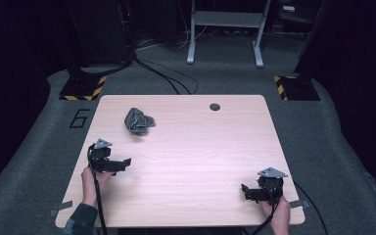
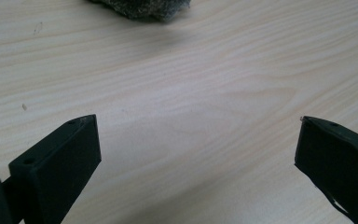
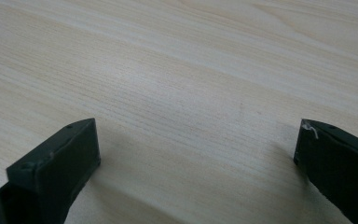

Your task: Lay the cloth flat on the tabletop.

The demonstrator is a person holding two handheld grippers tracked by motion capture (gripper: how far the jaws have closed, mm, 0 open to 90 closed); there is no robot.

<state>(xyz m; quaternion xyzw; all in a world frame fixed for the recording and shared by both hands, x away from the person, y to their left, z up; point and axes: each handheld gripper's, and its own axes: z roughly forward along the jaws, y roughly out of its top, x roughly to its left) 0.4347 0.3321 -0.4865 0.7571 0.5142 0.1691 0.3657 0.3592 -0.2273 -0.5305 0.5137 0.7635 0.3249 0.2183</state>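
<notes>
A pale wooden table (image 1: 191, 147) is standing on grey carpet (image 1: 323, 142) in a dark room, with a white metal frame (image 1: 225, 29) behind it. A crumpled grey cloth (image 1: 138, 121) is lying toward the far left, ahead of the left gripper (image 1: 122, 164). Both the left and the right gripper (image 1: 247, 192) are sitting low near the table's front edge, jaws spread wide and holding nothing.

Number on the floor: a dark "6" (image 1: 80, 118) marked on the grey carpet, just beside the worktop's (image 1: 196, 161) far left corner.
Warning stripes: yellow-and-black hazard bands on the two black base plates, far left (image 1: 83, 88) and far right (image 1: 296, 87); no lettering on them.
Worktop: no readable text or label.
</notes>
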